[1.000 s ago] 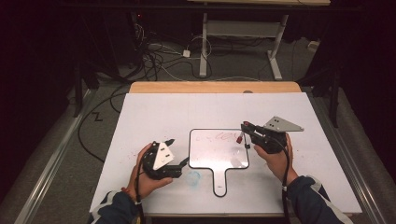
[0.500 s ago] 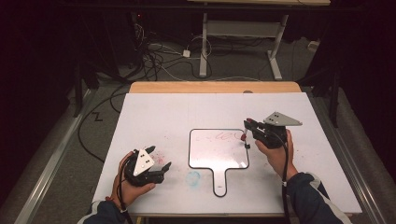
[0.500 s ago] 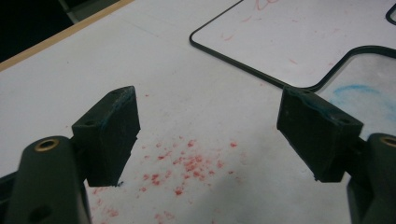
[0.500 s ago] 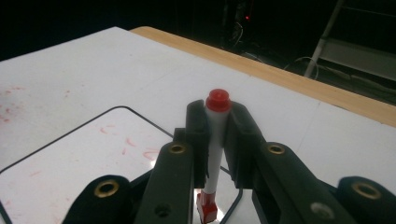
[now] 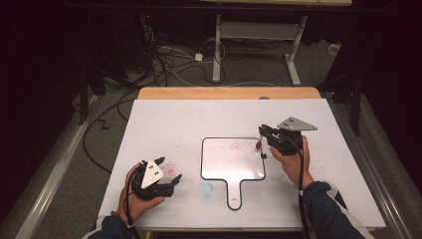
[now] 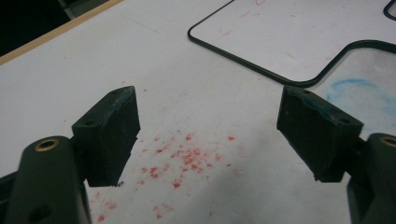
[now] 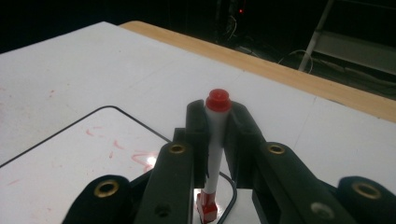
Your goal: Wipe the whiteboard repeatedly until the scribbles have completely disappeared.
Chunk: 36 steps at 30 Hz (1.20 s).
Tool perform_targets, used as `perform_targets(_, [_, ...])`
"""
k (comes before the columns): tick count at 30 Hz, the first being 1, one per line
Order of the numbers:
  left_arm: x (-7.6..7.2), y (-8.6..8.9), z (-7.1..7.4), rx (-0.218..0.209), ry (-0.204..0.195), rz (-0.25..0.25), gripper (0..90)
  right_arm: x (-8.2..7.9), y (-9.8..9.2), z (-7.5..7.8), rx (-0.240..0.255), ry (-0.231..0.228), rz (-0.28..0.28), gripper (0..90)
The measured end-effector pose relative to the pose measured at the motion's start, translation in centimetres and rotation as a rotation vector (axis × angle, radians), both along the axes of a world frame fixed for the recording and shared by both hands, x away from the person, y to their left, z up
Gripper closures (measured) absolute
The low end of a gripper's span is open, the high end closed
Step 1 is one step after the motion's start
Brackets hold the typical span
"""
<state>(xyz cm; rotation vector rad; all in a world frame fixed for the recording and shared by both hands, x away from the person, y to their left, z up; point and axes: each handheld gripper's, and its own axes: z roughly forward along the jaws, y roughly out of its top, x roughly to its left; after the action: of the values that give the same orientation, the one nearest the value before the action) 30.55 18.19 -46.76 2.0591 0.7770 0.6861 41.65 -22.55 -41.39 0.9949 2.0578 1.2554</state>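
A small paddle-shaped whiteboard (image 5: pixel 233 162) with a black rim and faint red scribbles lies at the table's middle; its corner also shows in the left gripper view as the whiteboard (image 6: pixel 299 32). My right gripper (image 5: pixel 263 137) sits at the board's right edge, shut on a red-capped marker (image 7: pixel 215 140) held upright between its pads, red end at the top. My left gripper (image 5: pixel 171 181) rests at the front left, open and holding nothing, over red specks (image 6: pixel 187 156) on the table. Its fingers (image 6: pixel 109 133) stand wide apart.
The white tabletop (image 5: pixel 174 124) carries a blue smudge (image 5: pixel 205 189) beside the board's handle (image 5: pixel 234 195). A wooden strip (image 5: pixel 229 93) runs along the far edge. Cables (image 5: pixel 164 59) and a desk frame (image 5: pixel 259 35) lie on the dark floor beyond.
My left gripper has drawn away from the board's left edge toward the front left of the table. The right gripper with the marker has shifted slightly right.
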Motion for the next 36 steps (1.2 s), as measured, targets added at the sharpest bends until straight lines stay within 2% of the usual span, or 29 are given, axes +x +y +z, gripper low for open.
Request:
perform_targets(3, [0.0,-0.1,-0.1,-0.007,0.013,0.006,20.2,0.2,0.7,-0.4,-0.011,0.012,-0.003,81.5])
perform_targets(5, [0.0,-0.1,-0.1,-0.012,0.018,0.005,20.2,0.3,1.1,-0.4,-0.025,0.0,-0.007,81.6])
perform_targets(9, [0.0,-0.2,0.0,-0.012,0.019,0.001,20.3,0.6,2.3,-0.7,-0.007,-0.008,0.01,81.6])
perform_targets(12, [0.0,-0.3,0.0,-0.01,0.018,-0.005,20.3,0.9,3.4,-0.8,-0.01,-0.014,0.024,81.6])
perform_targets(15, [0.0,-0.2,0.0,-0.014,0.02,-0.007,20.3,0.9,4.1,-0.8,-0.056,-0.04,0.029,81.6])
perform_targets(19, [-0.1,-0.2,0.0,-0.012,0.02,-0.013,20.3,1.0,3.2,-0.6,-0.142,-0.073,-0.065,81.7])
perform_targets(21, [-0.2,-0.3,0.1,-0.014,0.02,-0.014,20.3,1.0,2.6,-0.6,-0.09,-0.042,-0.092,81.7])
perform_targets(23, [-0.3,-0.3,0.1,-0.017,0.021,-0.016,20.3,0.5,2.9,-0.5,-0.093,-0.039,-0.066,81.6])
perform_targets(26, [-0.3,-0.4,0.1,-0.013,0.023,-0.018,20.3,-0.4,3.5,-0.3,-0.151,-0.046,-0.034,81.7])
perform_targets(30, [-0.4,-0.5,0.0,-0.008,0.027,-0.024,20.3,-0.4,2.9,-0.1,-0.202,-0.05,-0.076,81.7])
perform_targets(34, [-0.4,-0.6,0.0,-0.008,0.03,-0.026,20.3,-0.1,3.0,-0.3,-0.13,-0.034,-0.048,81.7])
perform_targets(36, [-0.4,-0.6,0.0,-0.005,0.03,-0.028,20.3,0.2,3.6,-0.5,-0.108,-0.045,-0.028,81.7])
